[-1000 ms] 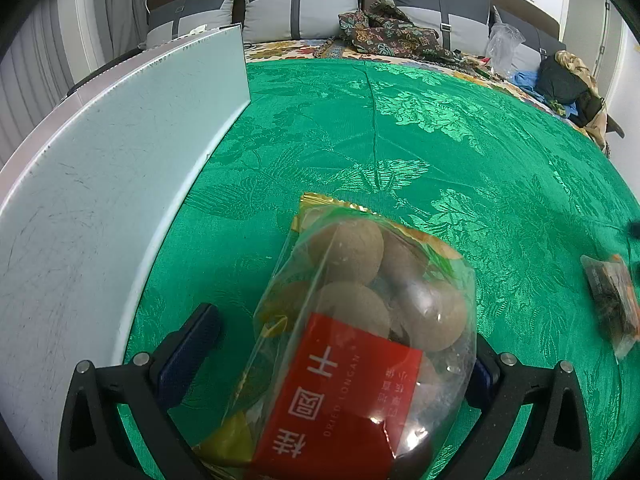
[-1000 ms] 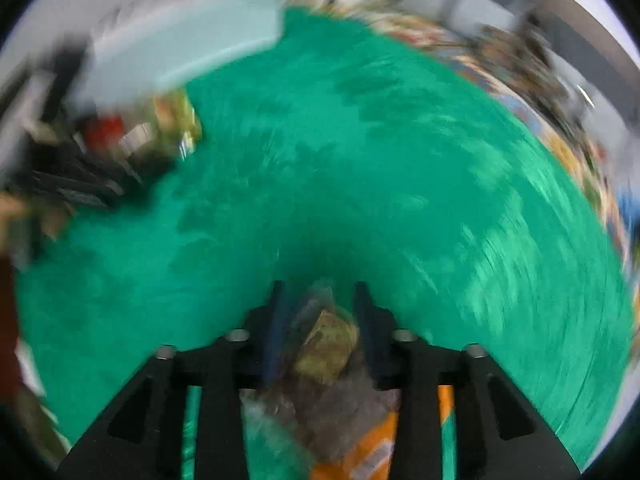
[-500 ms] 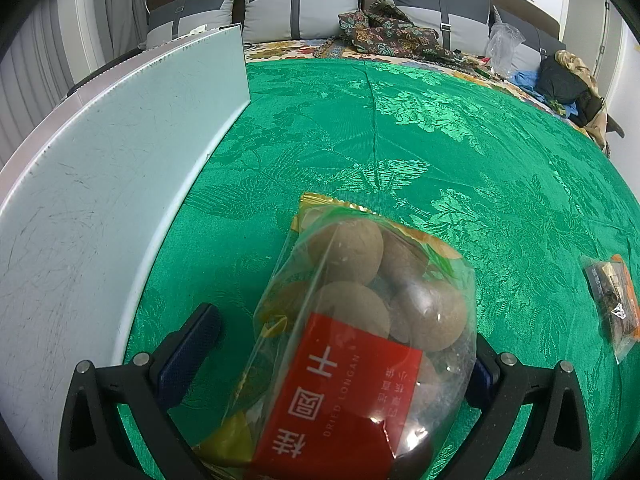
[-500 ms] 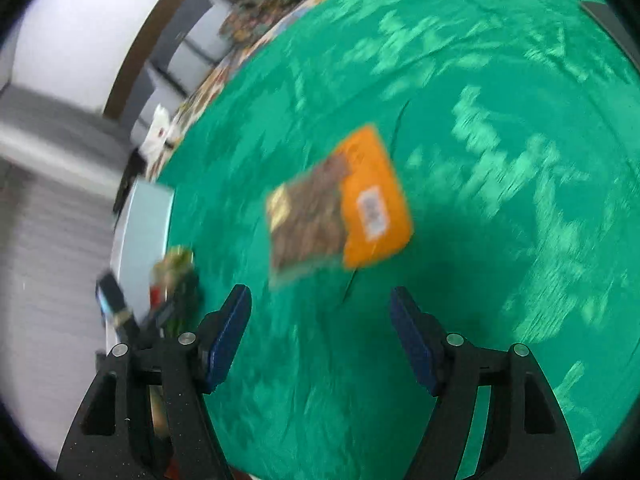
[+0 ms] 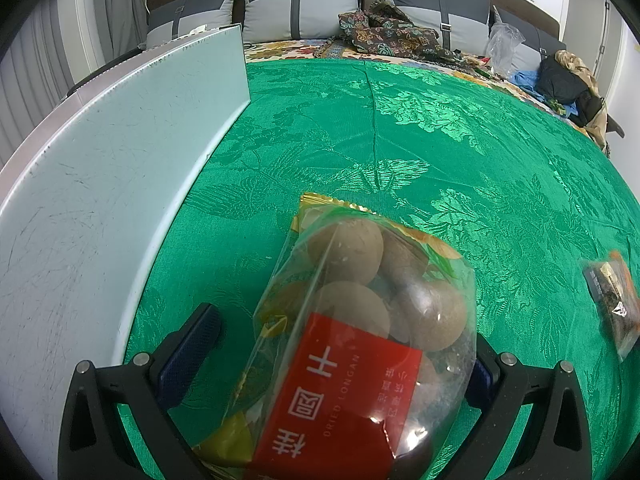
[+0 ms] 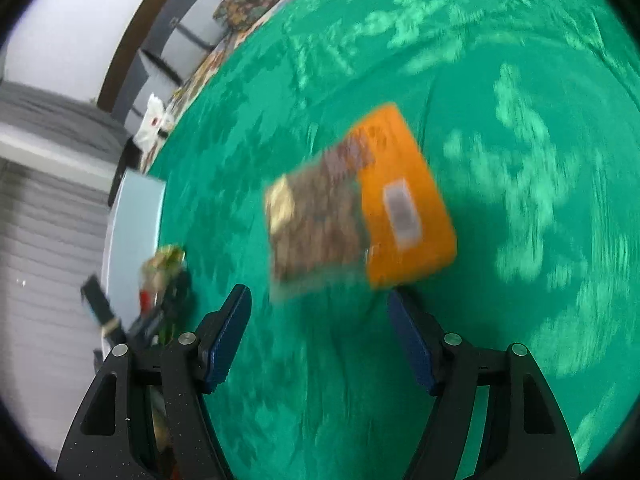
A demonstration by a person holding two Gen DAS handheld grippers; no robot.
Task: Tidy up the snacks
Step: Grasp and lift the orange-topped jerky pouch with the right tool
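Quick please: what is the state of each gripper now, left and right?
Left gripper: its grip on the dried longan bag between the jaws cannot be told.
Right gripper: open, jaws closing slightly, empty; the orange snack packet lies ahead.

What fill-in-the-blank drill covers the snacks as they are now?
1. The dried longan bag carries a ___ label.
2. The orange packet lies on a ___ bedspread.
3. In the left wrist view, the white board stands to the ___ of the longan bag.
Missing words: red; green; left.
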